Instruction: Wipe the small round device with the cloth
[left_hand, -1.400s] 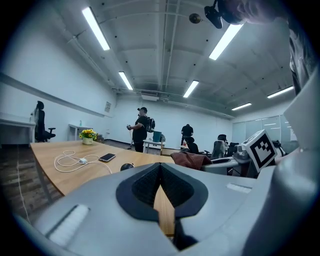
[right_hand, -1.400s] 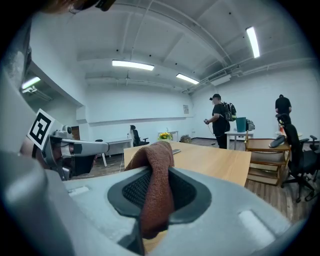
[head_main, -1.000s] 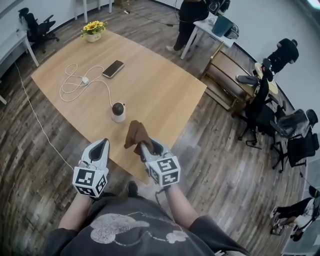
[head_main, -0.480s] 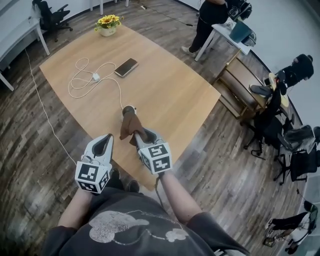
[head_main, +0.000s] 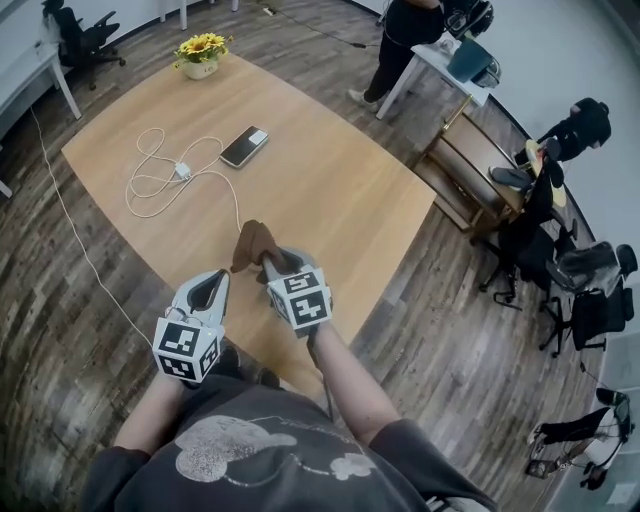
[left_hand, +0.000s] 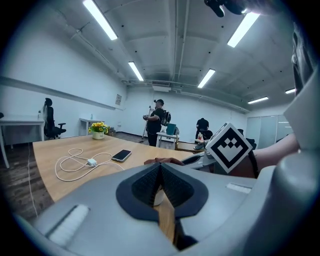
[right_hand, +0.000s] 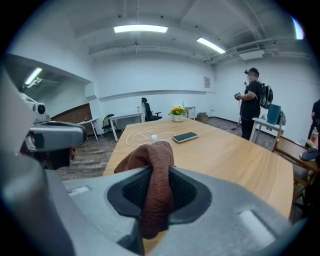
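Wood table (head_main: 330, 190) is filling the head view, with flowers (head_main: 199, 48), a phone (head_main: 244, 146) and a cable (head_main: 160, 178) lying far back. Near the front edge, the right gripper (head_main: 268, 262) is squeezing a brown cloth (head_main: 254, 243), and the left gripper (head_main: 213, 285) is hovering just beside it. Looking along the left gripper, its jaws are pressing together on nothing, and a white bit of the device (left_hand: 158, 196) is peeking past them, right under the cloth (left_hand: 162, 161). Looking along the right gripper, its jaws are pinching the cloth (right_hand: 156, 190), which is bunching up above them.
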